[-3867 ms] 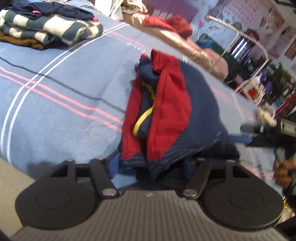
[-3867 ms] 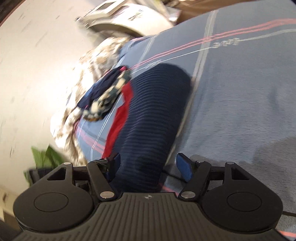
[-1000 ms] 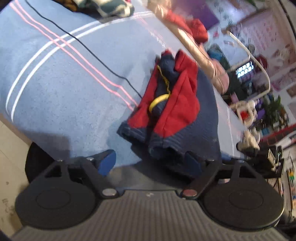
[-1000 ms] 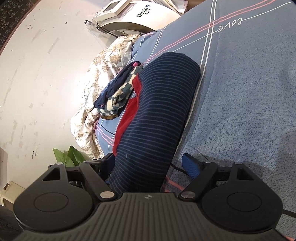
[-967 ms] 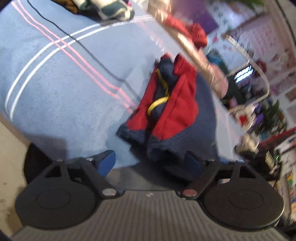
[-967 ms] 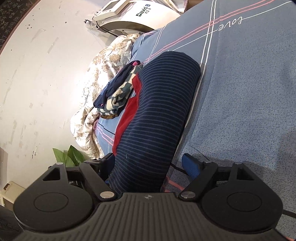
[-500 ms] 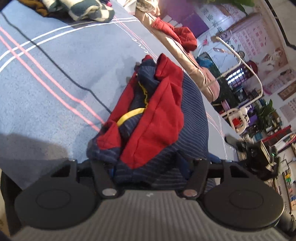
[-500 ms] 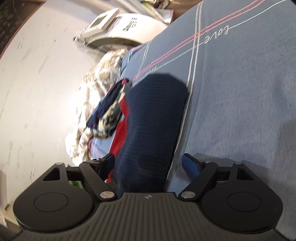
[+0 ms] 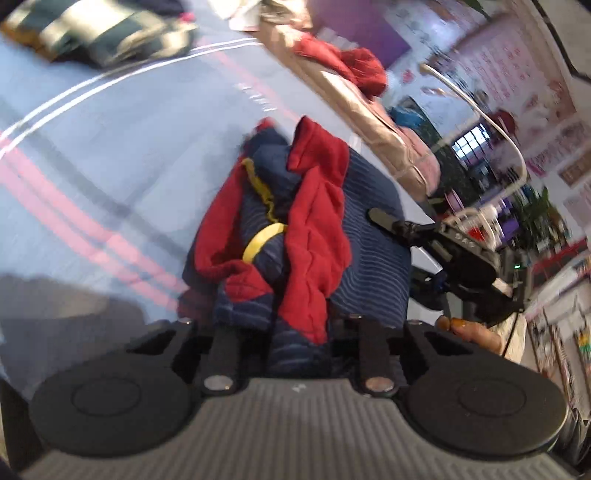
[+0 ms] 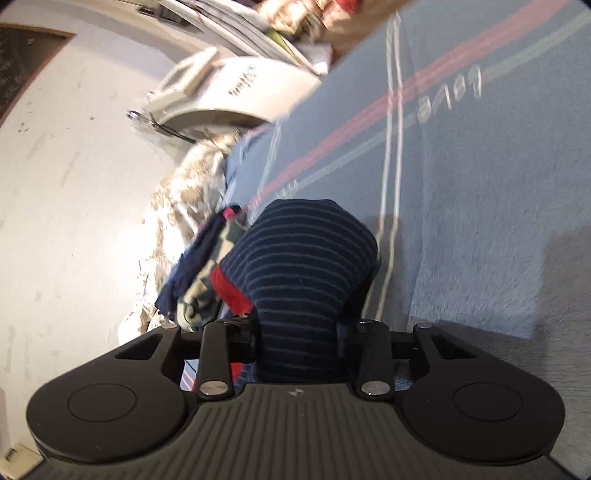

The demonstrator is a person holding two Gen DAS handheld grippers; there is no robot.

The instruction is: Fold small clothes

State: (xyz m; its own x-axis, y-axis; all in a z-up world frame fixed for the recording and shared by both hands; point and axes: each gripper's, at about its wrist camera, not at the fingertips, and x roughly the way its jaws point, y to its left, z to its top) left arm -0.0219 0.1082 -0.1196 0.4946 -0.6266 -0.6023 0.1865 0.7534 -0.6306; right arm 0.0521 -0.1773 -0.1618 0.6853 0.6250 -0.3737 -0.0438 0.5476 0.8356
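Both grippers have hold of the same garment (image 9: 369,236), a navy ribbed piece with thin pale stripes, red panels and a yellow trim, bundled on the blue bedspread (image 9: 110,147). In the left wrist view the garment fills the middle of the frame and its near hem runs down between the jaws at the bottom centre; the left gripper (image 9: 299,332) has its jaws drawn in close on that hem, pinching the navy and red cloth, and the fingertips themselves are buried in the folds. The right gripper (image 9: 436,251) shows at the right of that frame, black, reaching in at the garment's far edge, with a bit of the person's hand (image 9: 476,332) below it. In the right wrist view the garment (image 10: 299,266) bulges up as a rounded striped hump in the centre, lifted a little off the bedspread (image 10: 480,184), and its lower end is squeezed between the jaws of the right gripper (image 10: 299,343), which are pressed in against the cloth on both sides. A heap of other clothes (image 9: 99,33) lies blurred in the upper left of the left view, well apart from the garment.
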